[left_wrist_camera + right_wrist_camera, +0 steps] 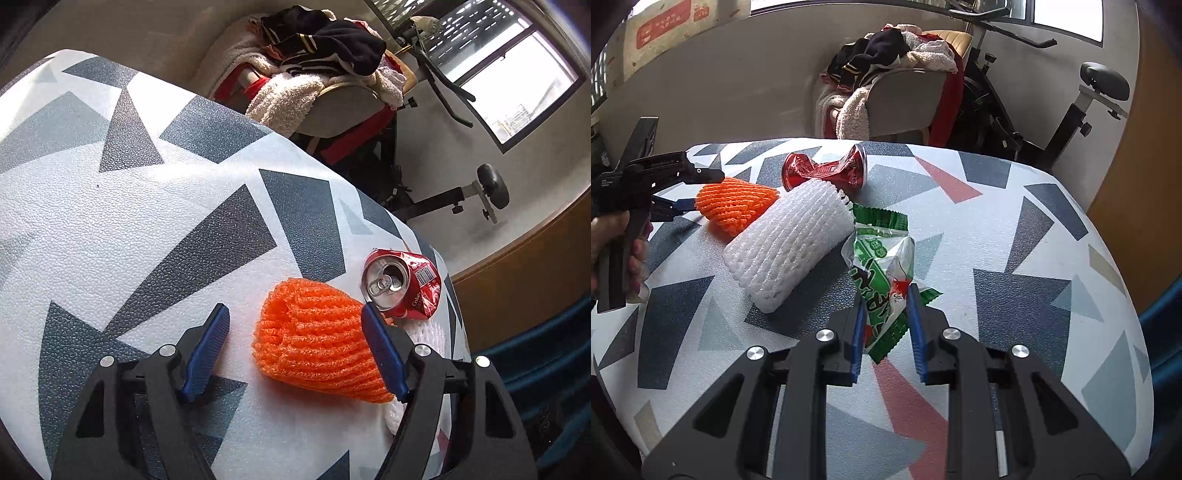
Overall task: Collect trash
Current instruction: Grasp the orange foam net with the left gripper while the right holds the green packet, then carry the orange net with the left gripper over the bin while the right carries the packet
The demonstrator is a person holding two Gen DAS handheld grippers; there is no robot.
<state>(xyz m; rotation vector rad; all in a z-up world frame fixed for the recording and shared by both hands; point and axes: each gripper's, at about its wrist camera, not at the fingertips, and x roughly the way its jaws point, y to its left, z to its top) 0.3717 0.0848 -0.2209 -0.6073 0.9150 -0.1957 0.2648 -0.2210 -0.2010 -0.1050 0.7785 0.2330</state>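
Two claws over trash on the patterned surface

Left wrist view: the left claw is released, straddling the orange foam net; the crushed red can lies at two o'clock of the net (just beside it). Right wrist view: the right claw is clenched on the green-and-white wrapper; the white foam net sits at ten o'clock.

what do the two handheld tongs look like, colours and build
Both tongs, left and right, match: black plastic frames with triangular cutouts, round silver bolts at the pivots, and blue ribbed pads lining each finger. The left shows small white lettering on its side. No cables or sleeves visible.
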